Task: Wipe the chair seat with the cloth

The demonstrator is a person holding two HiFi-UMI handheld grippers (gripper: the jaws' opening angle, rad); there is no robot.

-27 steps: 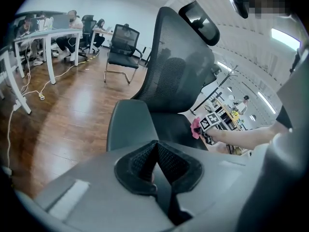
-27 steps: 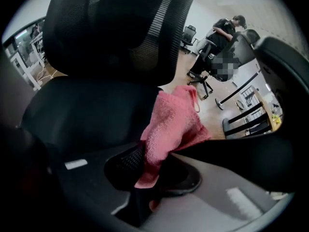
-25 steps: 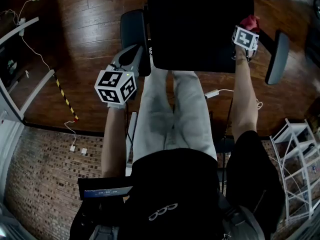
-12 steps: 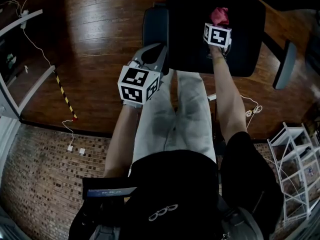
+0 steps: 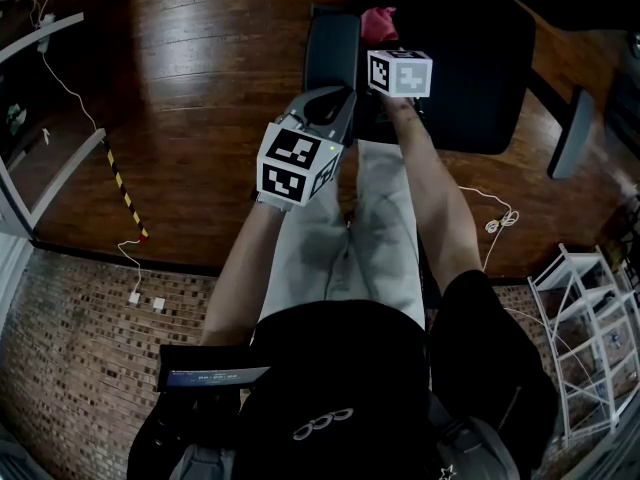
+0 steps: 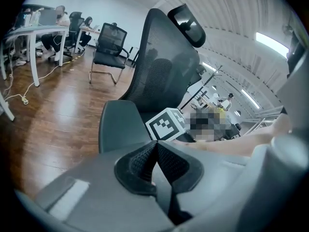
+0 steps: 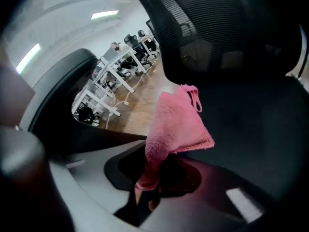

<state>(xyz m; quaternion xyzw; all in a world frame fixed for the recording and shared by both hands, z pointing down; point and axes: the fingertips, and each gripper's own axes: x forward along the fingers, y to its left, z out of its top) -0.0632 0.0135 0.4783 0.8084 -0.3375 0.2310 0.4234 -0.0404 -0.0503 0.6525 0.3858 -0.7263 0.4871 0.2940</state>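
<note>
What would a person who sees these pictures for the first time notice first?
The pink cloth, pinched in the right hand-held gripper, stands out brightly against the black chair seat, near its edge. The left hand-held gripper, shut and empty, hovers beside the chair's grey armrest.

The left gripper point(image 6: 156, 149) has its jaws pressed together, nothing between them. Just past them are a grey armrest point(image 6: 120, 127), a mesh chair back point(image 6: 159, 66) and a marker cube point(image 6: 166, 124). The pale blurred shape at right is probably a forearm point(image 6: 241, 141).

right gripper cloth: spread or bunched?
Bunched. The cloth is pinched in the right gripper's shut jaws and sticks out as a folded wad.
</note>
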